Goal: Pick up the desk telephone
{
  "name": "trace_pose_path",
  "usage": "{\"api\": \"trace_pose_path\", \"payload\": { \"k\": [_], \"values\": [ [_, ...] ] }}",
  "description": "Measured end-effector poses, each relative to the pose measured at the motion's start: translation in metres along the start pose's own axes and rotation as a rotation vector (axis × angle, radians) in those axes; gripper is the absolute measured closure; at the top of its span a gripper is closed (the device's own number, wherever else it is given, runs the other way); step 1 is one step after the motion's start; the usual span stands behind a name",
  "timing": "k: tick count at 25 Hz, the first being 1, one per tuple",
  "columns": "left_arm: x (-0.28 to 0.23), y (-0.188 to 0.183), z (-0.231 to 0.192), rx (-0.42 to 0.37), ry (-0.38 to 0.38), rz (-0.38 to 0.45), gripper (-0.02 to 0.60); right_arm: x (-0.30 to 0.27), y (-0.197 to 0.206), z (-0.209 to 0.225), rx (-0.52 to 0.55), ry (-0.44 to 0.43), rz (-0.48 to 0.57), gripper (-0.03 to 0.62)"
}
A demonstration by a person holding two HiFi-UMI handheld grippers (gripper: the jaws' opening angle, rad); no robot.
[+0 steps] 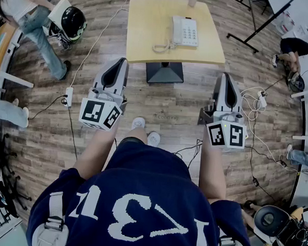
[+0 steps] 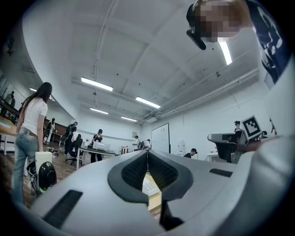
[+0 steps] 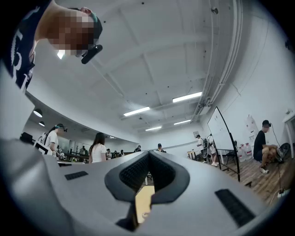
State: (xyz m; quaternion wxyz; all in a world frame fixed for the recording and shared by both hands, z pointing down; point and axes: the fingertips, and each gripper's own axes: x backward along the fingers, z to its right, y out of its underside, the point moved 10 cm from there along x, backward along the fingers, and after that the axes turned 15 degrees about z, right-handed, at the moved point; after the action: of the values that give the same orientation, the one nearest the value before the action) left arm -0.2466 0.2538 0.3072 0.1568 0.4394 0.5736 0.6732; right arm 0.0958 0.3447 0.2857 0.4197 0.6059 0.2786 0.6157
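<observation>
A white desk telephone (image 1: 183,31) with a coiled cord (image 1: 161,46) lies on a small yellow table (image 1: 143,36) ahead of me. My left gripper (image 1: 119,63) is held well short of the table's near left corner, shut and empty. My right gripper (image 1: 226,78) hangs off the table's near right corner, also shut with nothing in it. In the left gripper view, a slice of the telephone (image 2: 148,185) and table shows through the gap below the closed jaws of the left gripper (image 2: 147,153). The right gripper (image 3: 148,154) in its own view shows only the table top (image 3: 144,203).
The table stands on a dark pedestal base (image 1: 164,72) on a wood floor. Cables and a power strip (image 1: 69,96) run along the floor at left; more cables (image 1: 257,100) at right. People stand at the left (image 1: 30,13) and sit at the right (image 1: 294,48).
</observation>
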Motion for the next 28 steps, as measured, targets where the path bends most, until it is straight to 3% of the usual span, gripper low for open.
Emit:
{"api": "trace_pose_path", "payload": {
  "k": [16,28],
  "values": [
    [-0.026,0.004,-0.008,-0.006,0.001,-0.003,0.565,-0.023,0.010,0.018,-0.074,0.014,0.046,0.568],
    [-0.146,0.055,-0.069,0.049,0.032,0.016,0.566,-0.128,0.050,0.066,-0.028,0.044,0.056,0.566]
  ]
}}
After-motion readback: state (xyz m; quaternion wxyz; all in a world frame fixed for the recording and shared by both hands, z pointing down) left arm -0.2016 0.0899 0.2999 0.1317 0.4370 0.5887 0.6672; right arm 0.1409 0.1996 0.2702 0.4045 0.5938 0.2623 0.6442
